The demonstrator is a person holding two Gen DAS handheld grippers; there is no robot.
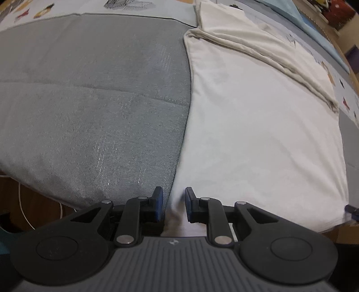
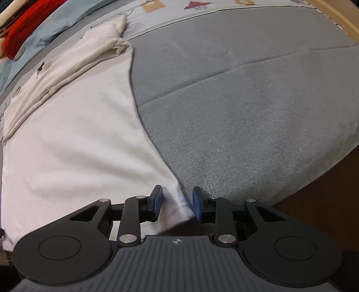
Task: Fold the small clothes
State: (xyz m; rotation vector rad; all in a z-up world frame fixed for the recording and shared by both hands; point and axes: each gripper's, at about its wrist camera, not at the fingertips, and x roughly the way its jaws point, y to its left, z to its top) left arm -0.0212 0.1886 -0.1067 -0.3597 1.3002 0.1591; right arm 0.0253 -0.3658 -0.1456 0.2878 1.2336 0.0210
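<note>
A white garment (image 1: 258, 125) lies flat on a grey mattress pad (image 1: 89, 89), its far end folded over into a creased band (image 1: 280, 60). My left gripper (image 1: 174, 203) points down at the garment's near left corner. Its blue pads stand apart, with the cloth's edge between them and no pad pressing on it. My right gripper (image 2: 177, 205) points down at the near right corner of the garment (image 2: 74, 139). The stitched hem (image 2: 182, 207) lies between its pads, which also stand apart and clear of the cloth.
A printed sheet (image 1: 44, 11) runs along the back of the grey pad (image 2: 246, 112). Light blue bedding (image 2: 56, 20) and red cloth (image 2: 24, 29) lie beyond the garment. A wooden floor (image 2: 314, 213) and a white cable (image 1: 24, 209) show past the mattress's near edge.
</note>
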